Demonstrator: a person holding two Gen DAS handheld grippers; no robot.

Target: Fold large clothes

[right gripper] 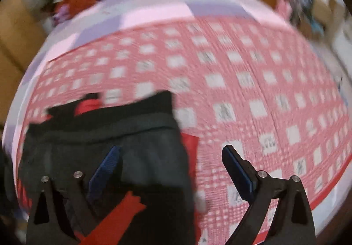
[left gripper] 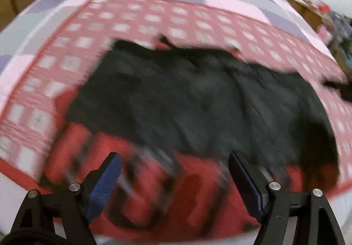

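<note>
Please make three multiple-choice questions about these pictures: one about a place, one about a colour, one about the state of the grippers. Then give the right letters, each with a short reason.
1. Where does the dark, black-and-red garment lie?
A. on the red-and-white checked cloth
B. in a cardboard box
C. on a chair

2. What colour are the pads on the gripper fingers?
A. yellow
B. blue
C. white

3. In what state are the left gripper and the right gripper?
A. both shut on the garment
B. one open, one shut
C. both open, holding nothing

Answers:
1 A: checked cloth shows all around the garment.
2 B: blue pads show in both wrist views.
3 C: the fingers stand wide apart, nothing between them.
</note>
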